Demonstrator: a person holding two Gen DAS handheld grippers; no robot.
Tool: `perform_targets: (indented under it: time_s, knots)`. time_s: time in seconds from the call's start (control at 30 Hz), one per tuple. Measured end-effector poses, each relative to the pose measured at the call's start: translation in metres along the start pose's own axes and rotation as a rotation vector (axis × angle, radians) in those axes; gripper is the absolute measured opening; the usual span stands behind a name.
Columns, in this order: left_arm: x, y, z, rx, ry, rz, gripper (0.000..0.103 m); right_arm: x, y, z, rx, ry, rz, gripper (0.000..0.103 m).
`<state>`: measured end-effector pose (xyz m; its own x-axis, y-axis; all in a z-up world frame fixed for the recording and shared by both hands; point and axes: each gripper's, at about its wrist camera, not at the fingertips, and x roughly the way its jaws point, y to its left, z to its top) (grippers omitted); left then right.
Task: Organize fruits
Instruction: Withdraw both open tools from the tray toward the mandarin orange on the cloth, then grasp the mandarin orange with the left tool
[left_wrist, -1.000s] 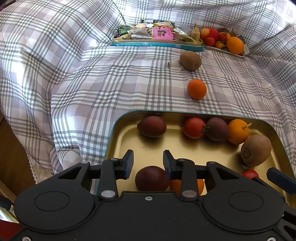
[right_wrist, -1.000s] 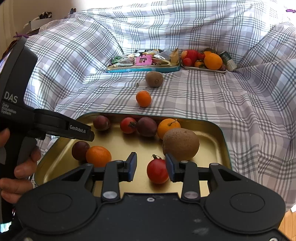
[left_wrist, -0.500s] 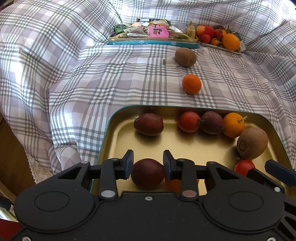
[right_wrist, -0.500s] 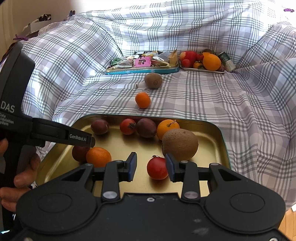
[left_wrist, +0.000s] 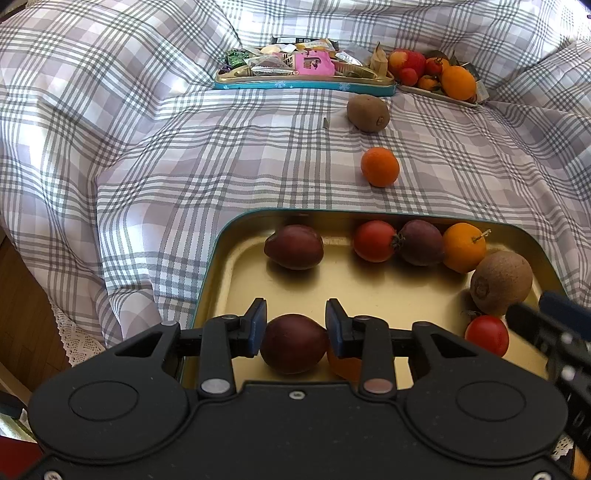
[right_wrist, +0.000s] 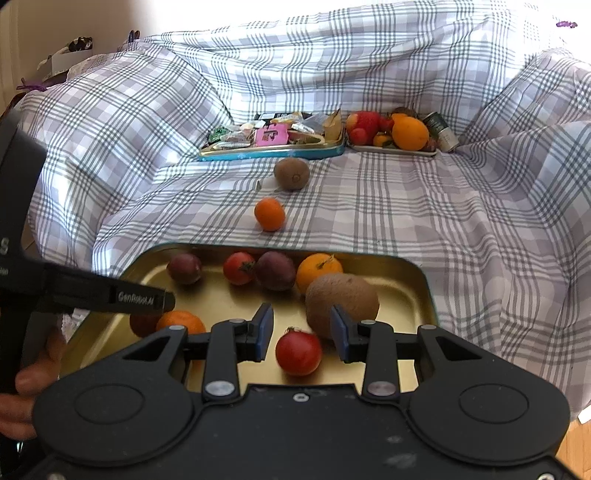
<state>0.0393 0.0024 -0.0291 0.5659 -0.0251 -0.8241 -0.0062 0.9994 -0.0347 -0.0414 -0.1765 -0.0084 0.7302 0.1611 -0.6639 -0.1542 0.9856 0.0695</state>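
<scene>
Gold tray (left_wrist: 236, 273) of fruit on checked cloth (left_wrist: 147, 166), both hand-held grippers over it.

Left hand-held gripper (left_wrist: 294, 328) framed a dark plum (left_wrist: 293, 343), pads seemingly touching its sides; right hand-held gripper (right_wrist: 302, 328) stood at its narrowest, empty, above a red tomato (right_wrist: 298, 352). Orange (left_wrist: 379, 167) and kiwi (left_wrist: 368, 112) lay outside on the cloth.
</scene>
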Motion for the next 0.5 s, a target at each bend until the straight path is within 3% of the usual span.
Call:
perform_targets:
  time_s: [0.23, 0.5]
  knots:
    - [0.001, 0.0, 0.001, 0.003, 0.003, 0.001, 0.043, 0.019, -0.005, 0.023, -0.03, -0.014, -0.022, 0.037]
    - [0.012, 0.005, 0.021, -0.008, 0.003, 0.03, 0.044, 0.075, -0.03, 0.069, 0.067, 0.109, 0.001, 0.037]
